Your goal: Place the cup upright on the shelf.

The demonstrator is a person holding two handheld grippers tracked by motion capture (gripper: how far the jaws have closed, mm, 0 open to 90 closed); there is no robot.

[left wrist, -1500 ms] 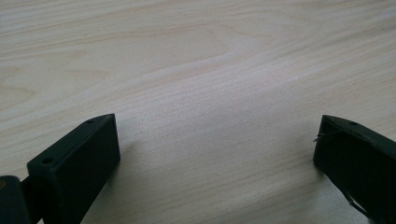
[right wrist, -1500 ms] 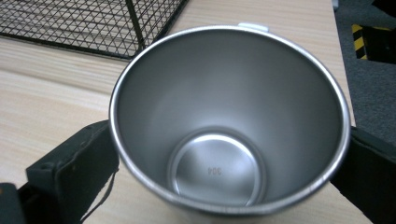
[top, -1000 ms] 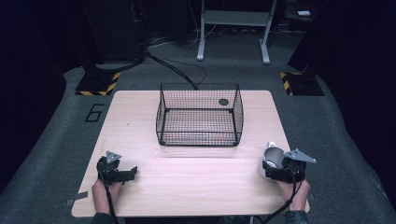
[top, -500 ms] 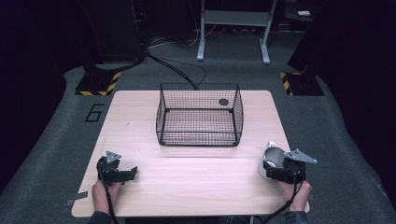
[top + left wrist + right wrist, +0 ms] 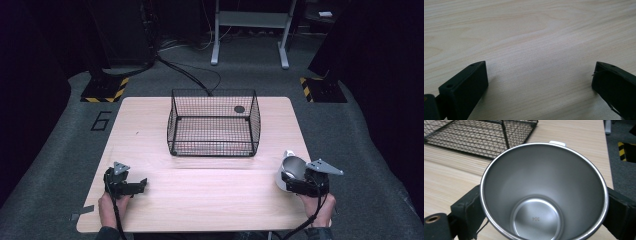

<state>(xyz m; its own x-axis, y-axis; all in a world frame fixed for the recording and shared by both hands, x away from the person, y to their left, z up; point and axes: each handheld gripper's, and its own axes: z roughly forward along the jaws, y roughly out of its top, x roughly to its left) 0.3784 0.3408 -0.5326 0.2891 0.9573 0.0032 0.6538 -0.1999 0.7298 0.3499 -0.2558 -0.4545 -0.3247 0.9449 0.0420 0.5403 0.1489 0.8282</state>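
Observation:
A shiny steel cup (image 5: 541, 192) with a white handle stands near the table's right front edge (image 5: 292, 167). My right gripper (image 5: 290, 181) holds it; in the right gripper view the two black jaws press against the cup's sides, left and right, and I look straight down into its empty inside. My left gripper (image 5: 139, 186) rests low over the wood at the left front, held by a hand. In the left gripper view its jaws stand wide apart (image 5: 540, 75) with nothing but bare tabletop between them.
A black wire basket (image 5: 214, 122) stands at the middle of the light wooden table (image 5: 210, 195), open at the top, with a small dark disc (image 5: 239, 109) at its far right. Its near corner (image 5: 504, 130) lies just beyond the cup. Dark floor surrounds the table.

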